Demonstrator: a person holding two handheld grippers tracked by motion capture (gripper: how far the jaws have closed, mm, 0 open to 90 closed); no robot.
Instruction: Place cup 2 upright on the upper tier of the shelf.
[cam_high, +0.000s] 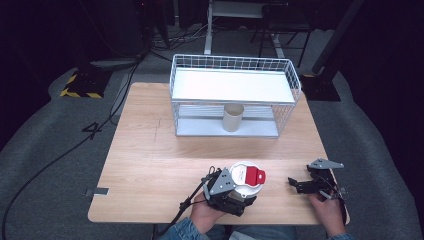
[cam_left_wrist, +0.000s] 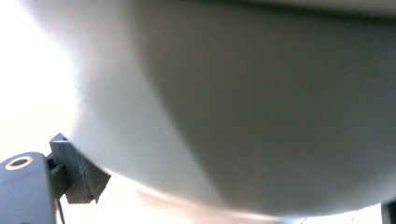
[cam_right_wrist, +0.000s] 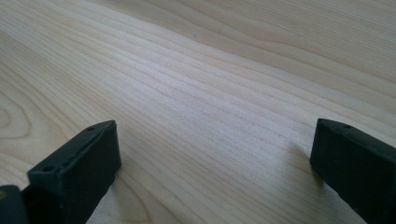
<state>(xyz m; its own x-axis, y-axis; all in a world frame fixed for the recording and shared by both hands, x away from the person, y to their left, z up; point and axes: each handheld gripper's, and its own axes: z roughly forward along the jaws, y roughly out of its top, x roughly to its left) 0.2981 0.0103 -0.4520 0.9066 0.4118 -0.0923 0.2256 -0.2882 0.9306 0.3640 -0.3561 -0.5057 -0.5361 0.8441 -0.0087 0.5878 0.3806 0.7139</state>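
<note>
A white lidded cup (cam_high: 247, 179) with a red tab on its lid stands near the table's front edge. My left gripper (cam_high: 239, 194) is around its near side, shut on it, with a hand behind. In the left gripper view the cup's pale wall (cam_left_wrist: 261, 107) bulges between the jaws, and the left pad (cam_left_wrist: 84, 179) presses on it. To the right of the cup, my right gripper (cam_high: 296, 184) lies low over bare wood, open with nothing between its fingers (cam_right_wrist: 74, 168). A beige paper cup (cam_high: 233, 117) stands upright on the lower level of a wire shelf basket (cam_high: 235, 62).
The wire basket has a white upper shelf (cam_high: 230, 85) and sits at the table's far middle. The wooden table (cam_high: 150, 155) has free room on its left half. A black cable (cam_high: 60, 155) runs across the grey floor to the left.
</note>
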